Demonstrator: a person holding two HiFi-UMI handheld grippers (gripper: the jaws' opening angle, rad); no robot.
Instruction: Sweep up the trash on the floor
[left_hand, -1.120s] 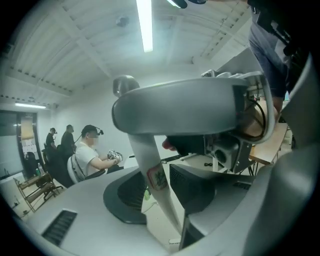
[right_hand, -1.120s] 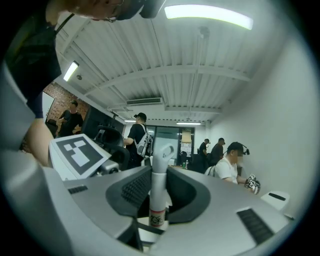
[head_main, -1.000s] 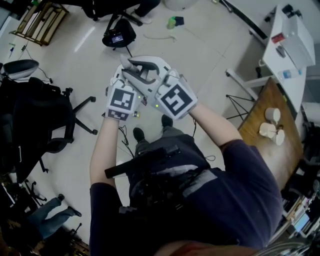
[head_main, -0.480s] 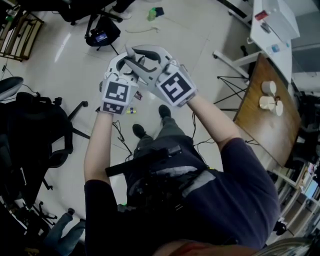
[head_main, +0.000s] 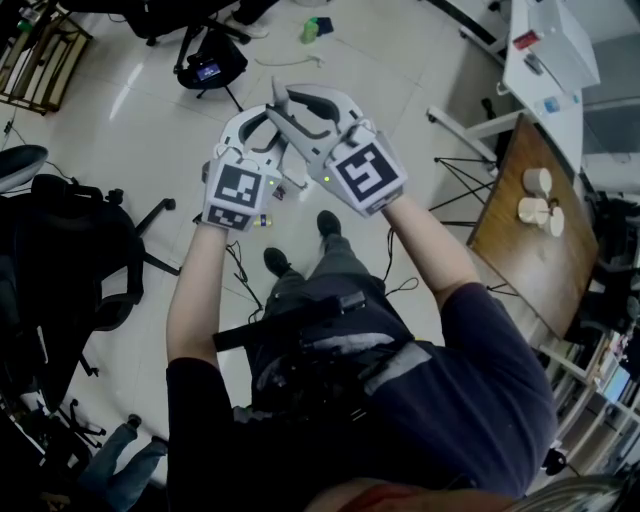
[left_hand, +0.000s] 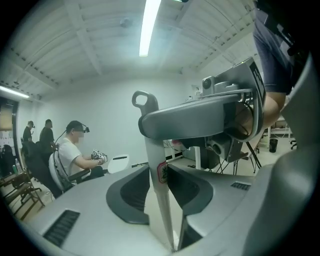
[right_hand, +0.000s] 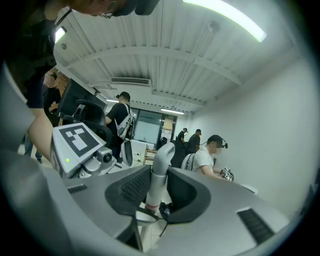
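Trash scrap (head_main: 262, 221), small and yellowish, on pale tiled floor (head_main: 150, 120), just below both crossed tools in head view. Left hand-held gripper (left_hand: 158, 167): jaws apart, just narrowed slightly, loose around slim white pole (left_hand: 162, 210) with hanging loop. Right hand-held gripper (right_hand: 159, 172): jaws apart, just widening, around rounded white handle (right_hand: 162, 155).

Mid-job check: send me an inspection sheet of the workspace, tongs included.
Surface: pale glossy floor.
Job's things: pale upright handle; small scraps near the shoes.
Clutter: green item, white strip farther off.
Grippers: left tongs just closing slightly, right tongs just opening; both open around the handle, pads apparently not pressing.
Cables: black cables trail beside the shoes.
Surroundings: office chair, white table, wooden table with pale round objects, seated person.
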